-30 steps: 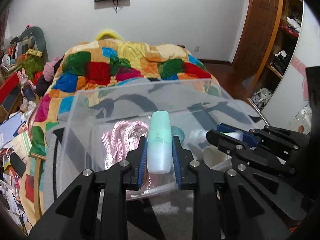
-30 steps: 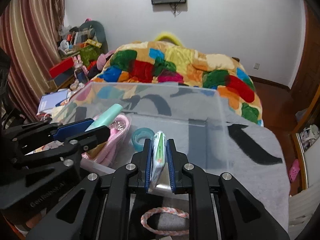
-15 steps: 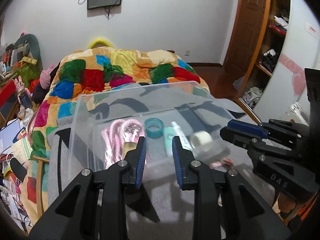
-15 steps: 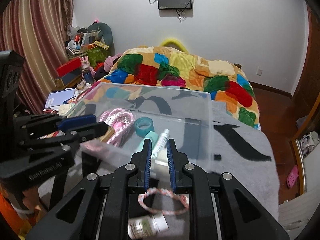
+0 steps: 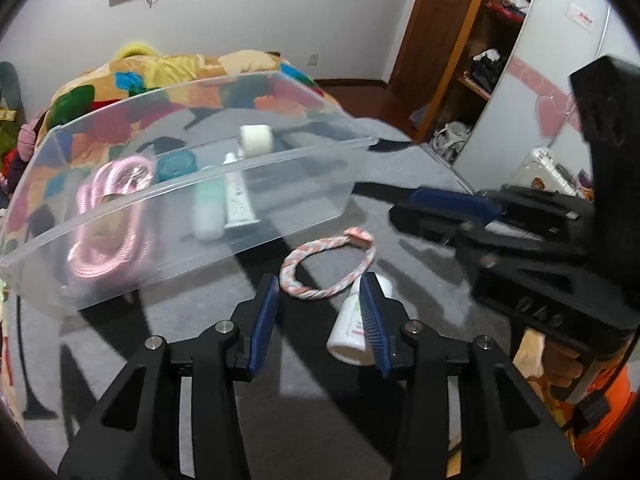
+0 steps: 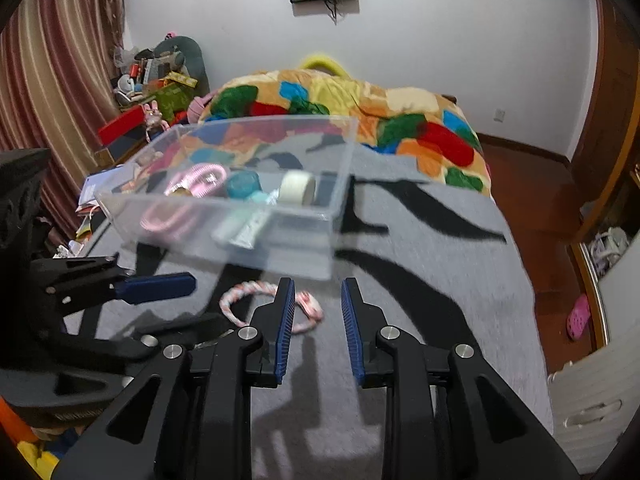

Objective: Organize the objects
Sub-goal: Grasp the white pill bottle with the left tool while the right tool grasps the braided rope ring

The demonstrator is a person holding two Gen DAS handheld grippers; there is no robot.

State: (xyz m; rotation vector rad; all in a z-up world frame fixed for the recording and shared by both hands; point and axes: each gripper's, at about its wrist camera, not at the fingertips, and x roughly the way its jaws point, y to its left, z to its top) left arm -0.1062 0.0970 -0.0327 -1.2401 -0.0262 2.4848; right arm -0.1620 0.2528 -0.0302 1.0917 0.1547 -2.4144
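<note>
A braided ring (image 5: 328, 260) and a white bottle (image 5: 352, 324) are seen on the grey blanket (image 5: 304, 420), near the clear bin (image 5: 280, 152) holding a pink cord (image 5: 108, 216) and tubes (image 5: 224, 204). The left hand-held gripper (image 5: 318, 320) and right hand-held gripper (image 6: 318, 330) are both held spread, empty.

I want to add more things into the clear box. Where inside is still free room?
The clear box is bare at its right end, beside the white tube. The left end is crowded by the pink cord, with the teal tape roll behind.
</note>
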